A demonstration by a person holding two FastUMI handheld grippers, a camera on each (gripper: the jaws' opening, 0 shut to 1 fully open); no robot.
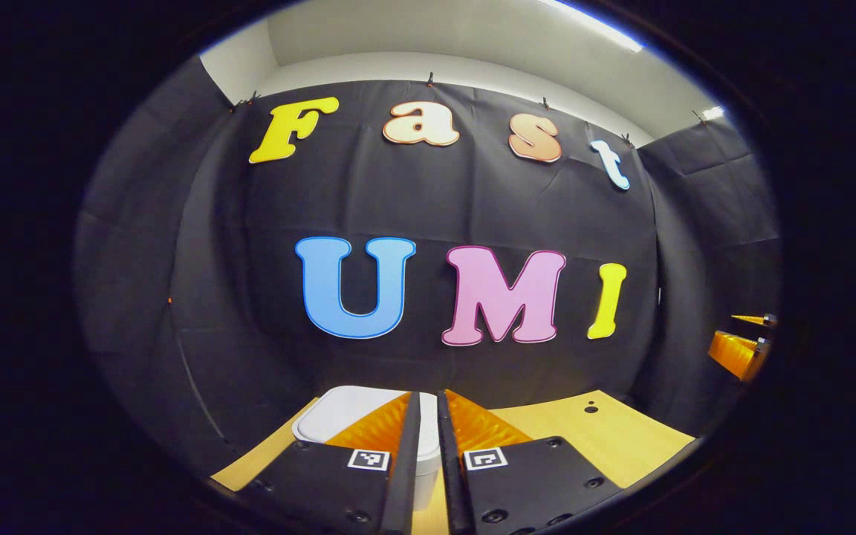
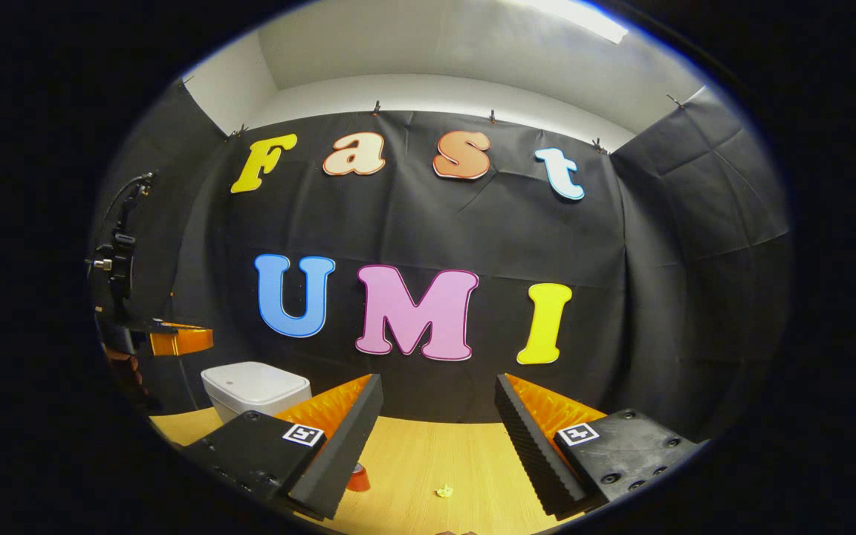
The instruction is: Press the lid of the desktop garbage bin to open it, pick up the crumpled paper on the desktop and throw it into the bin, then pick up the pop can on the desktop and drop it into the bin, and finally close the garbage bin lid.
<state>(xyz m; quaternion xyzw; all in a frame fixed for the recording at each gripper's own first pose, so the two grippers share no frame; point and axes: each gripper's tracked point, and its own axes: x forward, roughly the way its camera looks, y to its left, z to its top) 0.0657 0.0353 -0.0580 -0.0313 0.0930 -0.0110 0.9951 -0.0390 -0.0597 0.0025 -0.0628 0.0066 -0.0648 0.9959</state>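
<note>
The white desktop bin stands at the back left of the wooden table with its lid down. My left gripper hovers over the near side of the bin, its fingers shut with nothing between them. It also appears in the right gripper view, where the left gripper hangs above and left of the bin. My right gripper is open above the table's middle. Below it lie a small crumpled paper and the pop can, which is half hidden behind a finger.
The black cloth wall closes the table's back and sides just behind the bin. A dark stand with a clamp rises at the far left. The right gripper shows at the right edge of the left gripper view. Bare table top lies right of the bin.
</note>
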